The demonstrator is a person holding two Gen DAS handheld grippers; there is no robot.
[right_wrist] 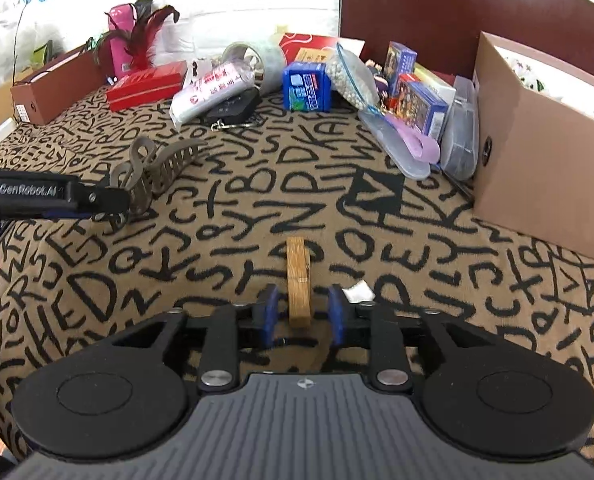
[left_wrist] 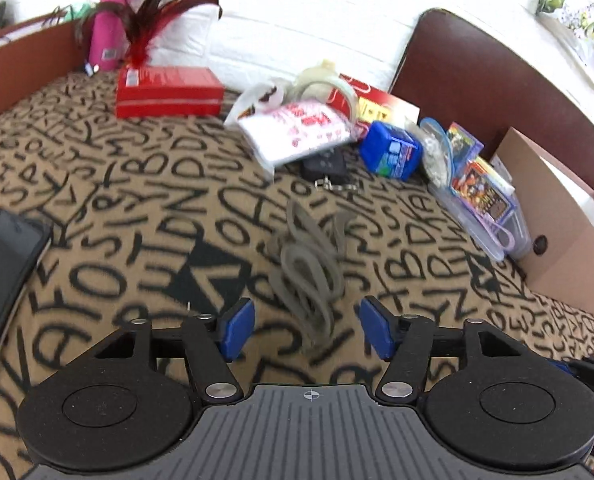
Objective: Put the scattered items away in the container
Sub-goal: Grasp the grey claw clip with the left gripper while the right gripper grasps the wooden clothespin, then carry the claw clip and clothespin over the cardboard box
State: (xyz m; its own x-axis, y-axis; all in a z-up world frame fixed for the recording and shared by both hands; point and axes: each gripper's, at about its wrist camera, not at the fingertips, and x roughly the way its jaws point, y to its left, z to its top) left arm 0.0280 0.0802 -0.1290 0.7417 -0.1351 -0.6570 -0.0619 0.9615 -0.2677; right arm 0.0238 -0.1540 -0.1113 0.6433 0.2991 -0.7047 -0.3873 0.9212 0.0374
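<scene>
One cardboard box (right_wrist: 545,168), contents unclear

1. Both views are bright and evenly lit; the white wall (left_wrist: 297,20) at the back is blown out.
2. Shadows are soft and short.
3. In the left wrist view the grey hair claw (left_wrist: 313,264) is smeared with motion blur.
4. Heavy fisheye bending at the edges, with dark corners.
</scene>
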